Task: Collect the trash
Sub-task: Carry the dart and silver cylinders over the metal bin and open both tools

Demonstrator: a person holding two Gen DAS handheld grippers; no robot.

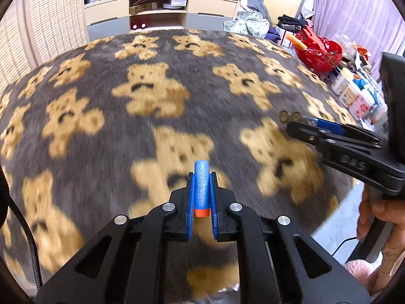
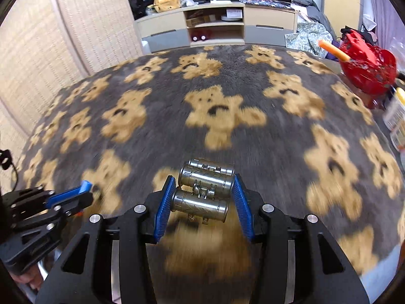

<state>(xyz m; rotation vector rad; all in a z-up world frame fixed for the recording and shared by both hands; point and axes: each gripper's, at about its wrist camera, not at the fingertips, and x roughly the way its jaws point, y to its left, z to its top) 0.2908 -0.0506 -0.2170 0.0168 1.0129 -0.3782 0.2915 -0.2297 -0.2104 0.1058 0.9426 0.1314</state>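
Left gripper [image 1: 201, 197] seen nearly closed, blue foam dart [image 1: 201, 190] pinched lengthwise, orange tip nearest camera. Right gripper [image 2: 203, 197] part-open, clamped across metal cylinder cluster [image 2: 205, 190], carried clear above bear-patterned blanket [image 2: 227, 81]. Red basket [image 2: 367, 68] at far right, judged likely drop point.

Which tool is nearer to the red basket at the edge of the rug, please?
Right. The right tool, shut on a metal cylinder piece, is on the side where the red basket sits; the left tool, holding a blue foam dart, is farther over.
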